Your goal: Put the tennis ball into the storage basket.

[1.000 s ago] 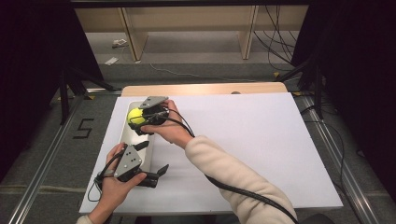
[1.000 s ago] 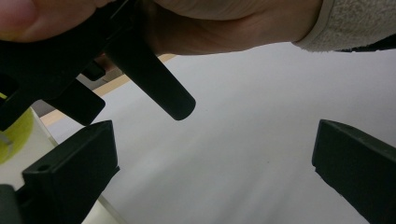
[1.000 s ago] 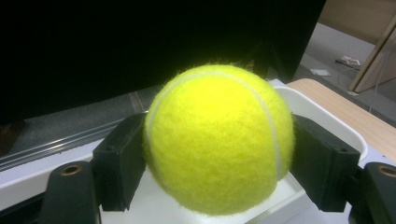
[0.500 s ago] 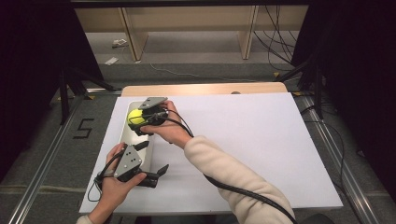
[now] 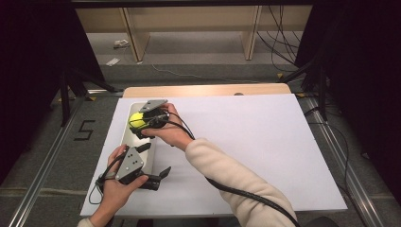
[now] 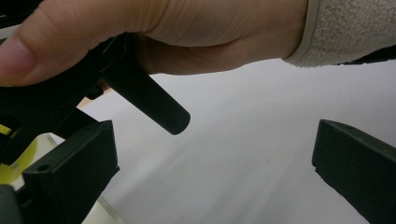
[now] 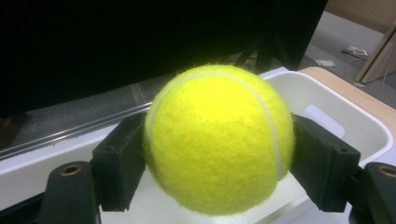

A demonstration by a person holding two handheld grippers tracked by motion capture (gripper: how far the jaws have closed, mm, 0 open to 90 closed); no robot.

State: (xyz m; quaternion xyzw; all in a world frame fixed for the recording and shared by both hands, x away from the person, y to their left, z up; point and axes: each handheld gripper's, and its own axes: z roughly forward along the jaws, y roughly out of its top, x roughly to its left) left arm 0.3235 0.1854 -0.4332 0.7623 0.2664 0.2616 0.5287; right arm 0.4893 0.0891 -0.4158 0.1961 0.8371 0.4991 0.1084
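A white sheet (image 5: 246, 146) covers most of a table seen from above. At the near left, the person's left hand (image 5: 113, 187) holds the left gripper (image 5: 158, 161) low over the sheet, just right of a white tray (image 5: 126, 137). Its jaws stand wide apart with nothing between them; the left gripper view shows the two black jaws well separated over bare white sheet.

Just beyond it, toward the far left of the sheet, the right hand (image 5: 172, 132) reaches across and holds the right gripper (image 5: 137, 122) over the far part of the tray. This gripper is clamped on a yellow tennis ball (image 5: 137, 120). In the right gripper view, the ball (image 7: 218, 140) sits between the two black jaws, one pressed against each side, and hangs above the tray's white floor with the tray rim (image 7: 355, 116) behind it. Whether the ball touches the tray floor cannot be told.

A cream sleeve (image 5: 231, 184) runs from the right hand down to the near edge, with a black cable (image 5: 246, 196) trailing along it.
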